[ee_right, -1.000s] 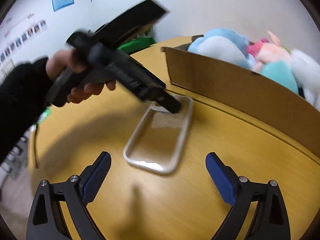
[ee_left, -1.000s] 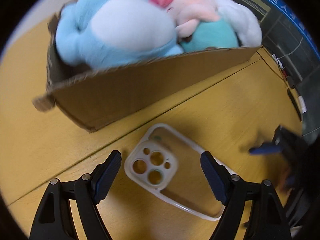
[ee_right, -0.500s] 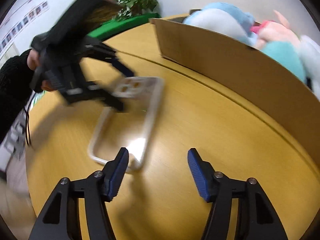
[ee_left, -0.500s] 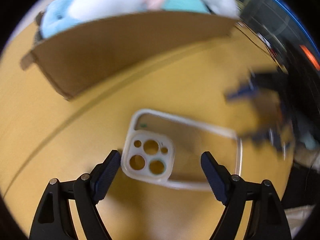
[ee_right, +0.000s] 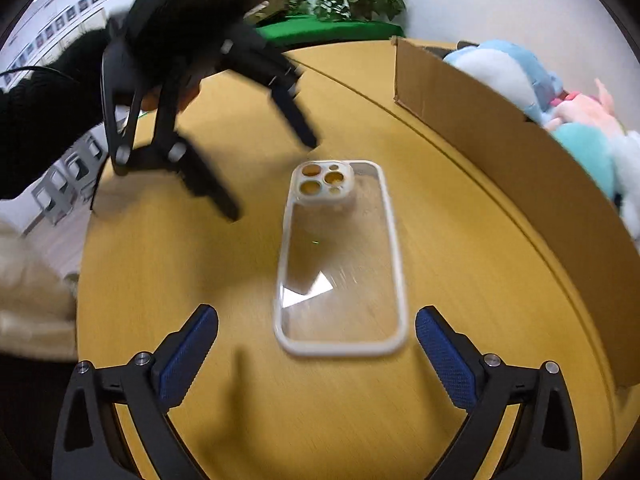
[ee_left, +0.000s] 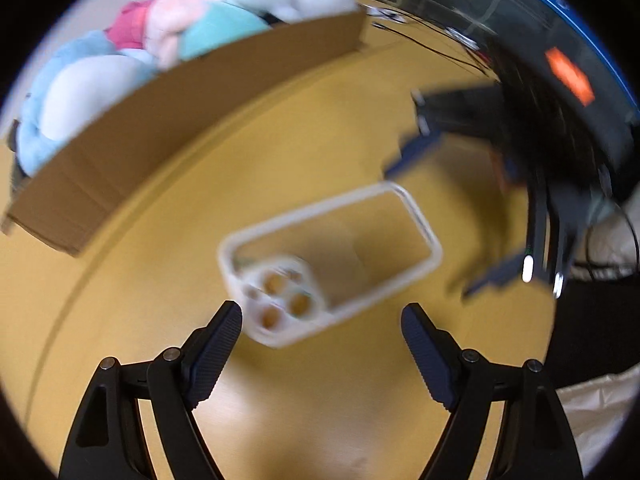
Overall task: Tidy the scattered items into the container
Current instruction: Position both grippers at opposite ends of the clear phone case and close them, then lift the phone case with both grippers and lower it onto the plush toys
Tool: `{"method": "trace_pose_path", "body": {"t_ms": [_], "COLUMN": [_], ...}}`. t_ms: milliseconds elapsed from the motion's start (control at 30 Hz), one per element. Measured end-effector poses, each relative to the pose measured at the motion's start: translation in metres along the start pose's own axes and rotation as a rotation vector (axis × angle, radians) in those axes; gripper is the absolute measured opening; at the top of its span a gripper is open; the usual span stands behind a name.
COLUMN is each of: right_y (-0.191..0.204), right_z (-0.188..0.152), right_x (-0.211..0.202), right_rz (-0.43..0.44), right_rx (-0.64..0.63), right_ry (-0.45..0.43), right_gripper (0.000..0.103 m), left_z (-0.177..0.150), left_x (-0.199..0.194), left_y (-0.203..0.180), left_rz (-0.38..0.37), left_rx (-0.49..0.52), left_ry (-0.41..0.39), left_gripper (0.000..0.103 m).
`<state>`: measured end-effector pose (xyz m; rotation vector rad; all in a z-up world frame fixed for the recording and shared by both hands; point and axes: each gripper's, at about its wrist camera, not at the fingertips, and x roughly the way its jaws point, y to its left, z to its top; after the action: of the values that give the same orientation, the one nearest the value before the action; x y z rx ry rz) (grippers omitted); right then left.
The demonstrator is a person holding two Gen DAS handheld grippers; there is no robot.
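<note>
We have one stray item left in sight: a clear phone case (ee_right: 340, 256) with a pale rim, lying flat on the yellow desk (ee_right: 200, 280), camera cut-outs at its far end in the right wrist view. The cardboard box (ee_right: 520, 184) stands well apart from it on the right, already heaped with plush toys (ee_right: 516, 76).

Our right tool (ee_right: 316, 344) hovers at the near end of the case; its jaws are opening, the blue pads stand either side of the case's width, and nothing is pressed between them. Our left tool (ee_left: 322, 340) hangs over the cut-out end with its jaws apart and empty too, touching nothing as far as the blurred view shows.

Our judgement is that the step in hand is the pick-up, and a flat, thin, slick shell is the awkward part. To do it well, we should:

- settle on one tool for the grasp, likely the right, which is already square to the long sides
- bring the pads down until they almost meet the desk, one outside each long rim
- close on the rims across the narrow width, not on the clear back panel
- use the left tool to steady the far end if the case slides
- lift level, then carry it over the near wall of the box before letting go.
</note>
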<state>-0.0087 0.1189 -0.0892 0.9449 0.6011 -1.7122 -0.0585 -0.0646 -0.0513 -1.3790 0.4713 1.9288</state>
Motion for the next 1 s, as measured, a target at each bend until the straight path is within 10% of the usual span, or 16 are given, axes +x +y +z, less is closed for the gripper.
{"method": "trace_pose_path", "body": {"t_ms": [100,500,1000], "right_y": [0.004,-0.04,-0.067], "right_z": [0.002,-0.037,-0.042], "right_x": [0.017,-0.036,-0.077], "right_rz": [-0.072,0.105,0.176], "right_rx": [-0.027,-0.284,-0.439], "right_ry": [0.023,0.157,0.214], "right_gripper": [0.083,0.082,0.082], "left_z": [0.008,0.023,0.045], "left_x": [0.007,0.034,0.043], "left_y": [0.004,-0.067,-0.072], "left_rz": [0.049,-0.017,-0.11], "left_rx": [0.046,0.511,0.589], "left_ry": [0.03,0.059,0.069], "left_gripper": [0.081,0.082,0.078]}}
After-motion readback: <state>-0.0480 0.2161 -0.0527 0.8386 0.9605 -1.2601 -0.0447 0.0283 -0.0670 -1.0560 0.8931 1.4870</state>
